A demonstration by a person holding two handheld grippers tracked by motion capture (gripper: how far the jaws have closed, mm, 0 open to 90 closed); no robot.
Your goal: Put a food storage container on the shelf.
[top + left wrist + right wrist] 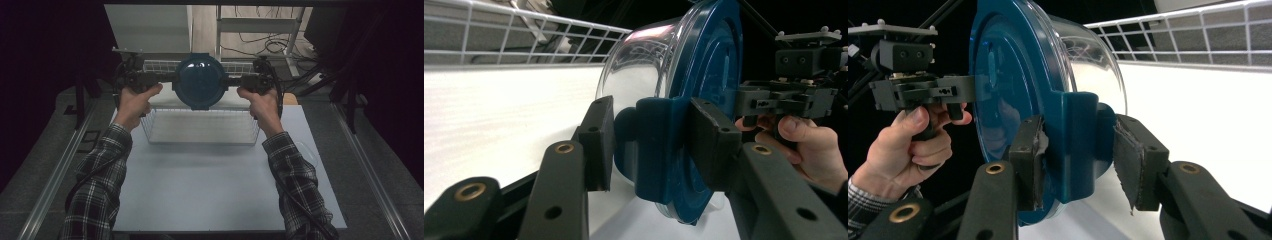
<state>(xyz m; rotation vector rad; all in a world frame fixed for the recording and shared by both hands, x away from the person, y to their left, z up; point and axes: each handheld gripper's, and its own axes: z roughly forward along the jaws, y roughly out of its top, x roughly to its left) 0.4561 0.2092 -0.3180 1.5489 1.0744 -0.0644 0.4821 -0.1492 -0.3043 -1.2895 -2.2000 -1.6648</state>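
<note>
A round container (200, 80) with a dark blue lid and a clear bowl hangs on edge in the air above a white wire basket (200, 131), its lid facing the person. My left gripper (170, 79) is shut on the blue side clasp (651, 150) at the container's left. The right gripper (233, 80) is shut on the matching clasp (1079, 145) at its right. In the left gripper view the jaws (656, 142) bracket the clasp, with the clear bowl (639, 65) beyond. The right gripper view has the lid (1003, 85) between its jaws (1078, 160) and the other hand behind it.
The basket stands at the far middle of a pale table mat (210, 190). A second wire rack (155, 65) and a white frame sit behind it. A clear dish (307, 152) lies near the mat's right edge. Dark rails run along both sides.
</note>
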